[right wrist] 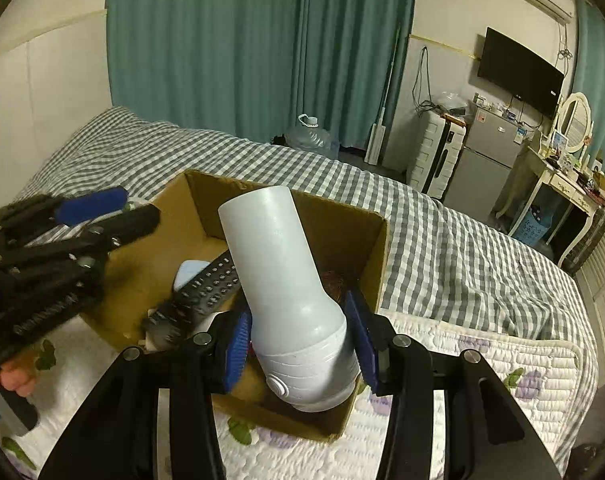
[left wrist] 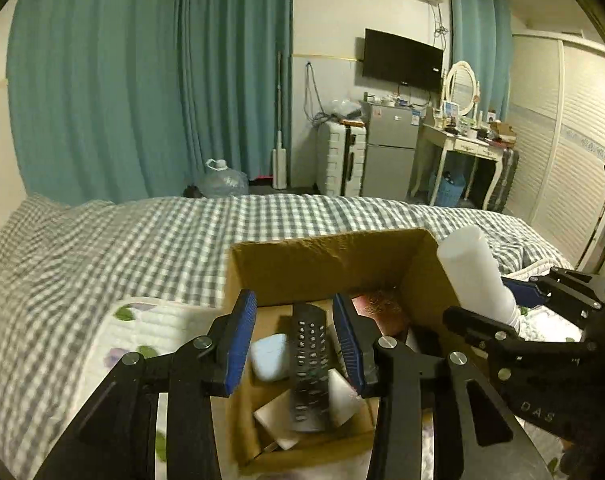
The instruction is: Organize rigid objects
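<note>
Right tongs (right wrist: 298,344) clamp the cap end of a smooth white plastic bottle (right wrist: 286,280), tilted toward 11 o'clock over the near rim of the cardboard box (right wrist: 376,248). Left tongs (left wrist: 294,344) spread apart, gripping nothing, poised above the box's open top. Inside: black button remote (left wrist: 308,364) lying lengthwise, pale blue rounded case (left wrist: 268,356) at its 9 o'clock. Box sits on quilted floral pad (right wrist: 482,364); checked bedspread (left wrist: 142,240) beyond.
</note>
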Demonstrator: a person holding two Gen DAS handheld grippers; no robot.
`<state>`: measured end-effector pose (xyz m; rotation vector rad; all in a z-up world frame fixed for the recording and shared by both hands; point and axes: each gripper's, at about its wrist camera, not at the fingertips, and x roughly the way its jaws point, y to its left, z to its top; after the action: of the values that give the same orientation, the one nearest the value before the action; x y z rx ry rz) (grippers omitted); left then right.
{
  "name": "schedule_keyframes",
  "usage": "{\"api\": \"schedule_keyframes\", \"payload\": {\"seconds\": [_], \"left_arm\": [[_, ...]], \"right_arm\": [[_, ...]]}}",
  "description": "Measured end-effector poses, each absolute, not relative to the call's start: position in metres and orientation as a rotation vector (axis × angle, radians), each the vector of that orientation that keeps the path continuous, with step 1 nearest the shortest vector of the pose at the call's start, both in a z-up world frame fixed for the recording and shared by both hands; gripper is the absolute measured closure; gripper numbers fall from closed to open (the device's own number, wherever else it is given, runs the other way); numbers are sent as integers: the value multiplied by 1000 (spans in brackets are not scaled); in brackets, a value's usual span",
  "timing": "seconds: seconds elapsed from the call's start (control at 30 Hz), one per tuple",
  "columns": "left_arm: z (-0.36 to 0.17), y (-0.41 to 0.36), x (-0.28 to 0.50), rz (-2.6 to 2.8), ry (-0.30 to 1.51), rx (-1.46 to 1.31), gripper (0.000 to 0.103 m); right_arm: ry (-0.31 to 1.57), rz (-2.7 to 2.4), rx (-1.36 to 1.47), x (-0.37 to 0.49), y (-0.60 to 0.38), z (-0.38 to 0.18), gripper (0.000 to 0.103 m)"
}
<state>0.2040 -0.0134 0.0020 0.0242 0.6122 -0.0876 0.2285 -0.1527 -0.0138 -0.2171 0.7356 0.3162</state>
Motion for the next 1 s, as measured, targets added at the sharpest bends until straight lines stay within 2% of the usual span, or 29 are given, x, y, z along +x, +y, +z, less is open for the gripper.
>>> {"api": "schedule_keyframes", "payload": {"seconds": [0.1,0.2,0.3,0.6,0.73,0.83,1.0], "left_arm": [[9,-6,195,-80,596,6,55],[10,0,194,-76,586,-2,54],[2,5,198,-71,588,3,54],[-22,11,213,-49,644,-1,54],[-10,4,204,-50,627,12,53],[17,-4,184,-71,571,9,47],[66,-14,145,-92,469,20,46]], "right_arm": [[734,317,-233,232,-147,-9,60],[732,306,-263,245,-137,-10,61],[743,306,-290,268,-127,-21,74],[713,321,-238,277,-131,-33,74],[668,307,-197,254,-147,-2,74],[622,303,-170,225,-159,26,74],[543,275,-160,173,-179,80,74]]}}
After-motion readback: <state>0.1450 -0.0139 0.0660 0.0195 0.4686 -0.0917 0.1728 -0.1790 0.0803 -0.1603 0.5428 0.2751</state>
